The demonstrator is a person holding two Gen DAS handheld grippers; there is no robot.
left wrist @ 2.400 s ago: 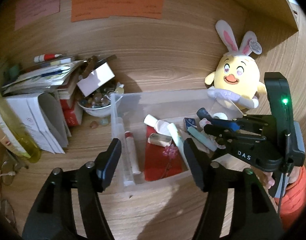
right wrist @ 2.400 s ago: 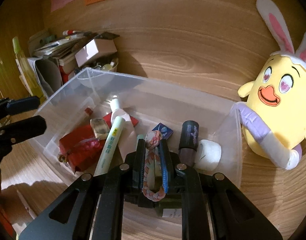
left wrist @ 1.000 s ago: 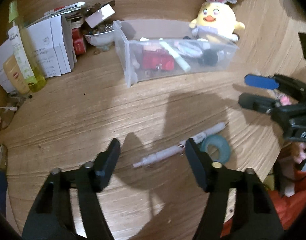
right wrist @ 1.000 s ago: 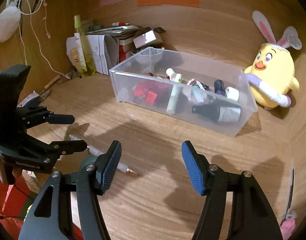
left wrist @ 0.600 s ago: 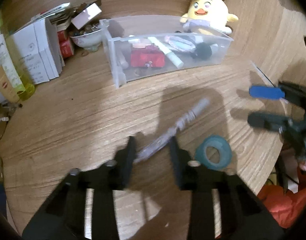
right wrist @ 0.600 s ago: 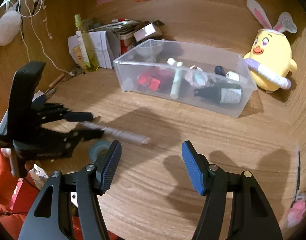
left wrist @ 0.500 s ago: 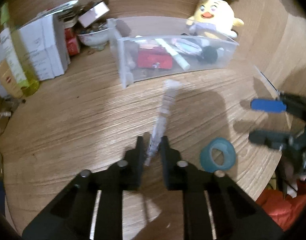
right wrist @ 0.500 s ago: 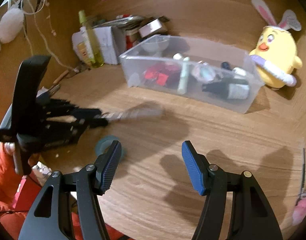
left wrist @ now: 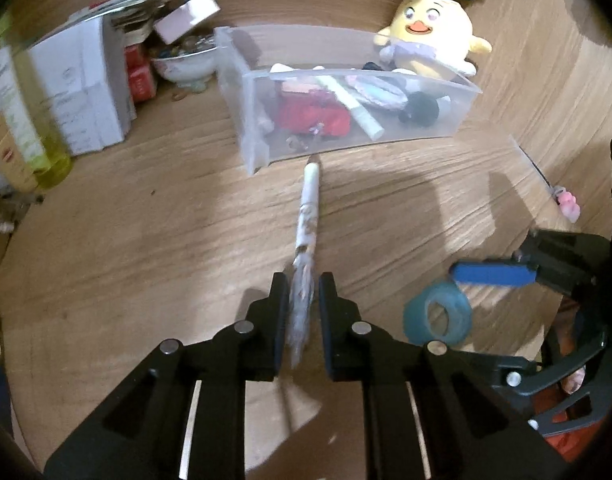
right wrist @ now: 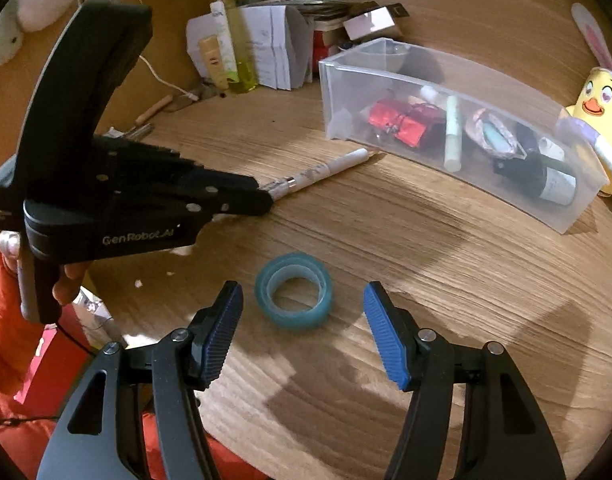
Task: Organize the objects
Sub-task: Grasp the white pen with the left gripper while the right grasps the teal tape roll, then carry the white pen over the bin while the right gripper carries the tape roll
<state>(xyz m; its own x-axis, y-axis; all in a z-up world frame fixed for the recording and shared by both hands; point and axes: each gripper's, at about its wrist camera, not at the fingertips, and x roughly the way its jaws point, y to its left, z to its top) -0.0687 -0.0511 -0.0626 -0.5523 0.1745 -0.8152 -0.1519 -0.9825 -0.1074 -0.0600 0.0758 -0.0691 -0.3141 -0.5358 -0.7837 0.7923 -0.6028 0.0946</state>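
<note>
Left gripper: one, jaws closed down on the rear end of the white pen, the pen running forward along the fingers with its capped tip reaching the front wall of the clear bin; in the right wrist view this gripper is held by a hand at the near left edge of the wooden desk.
Right gripper: one, blue-padded jaws spread wide with nothing between them, hovering just above and behind the roll of tape.
Pens outside the bin: one, the white pen, off the desk at its held end; I cannot tell if the tip touches.
Tape rolls: one, teal, lying flat near the front edge of the desk, apart from the pen.
Bins: one, clear plastic, toward the back of the desk, holding a red pouch, a pale green tube, a dark bottle and other small items too jumbled to count.
Plush toys: one yellow chick with rabbit ears, touching the bin's far right end.
Back left corner: one yellow-green bottle, a stack of papers, one bowl.
</note>
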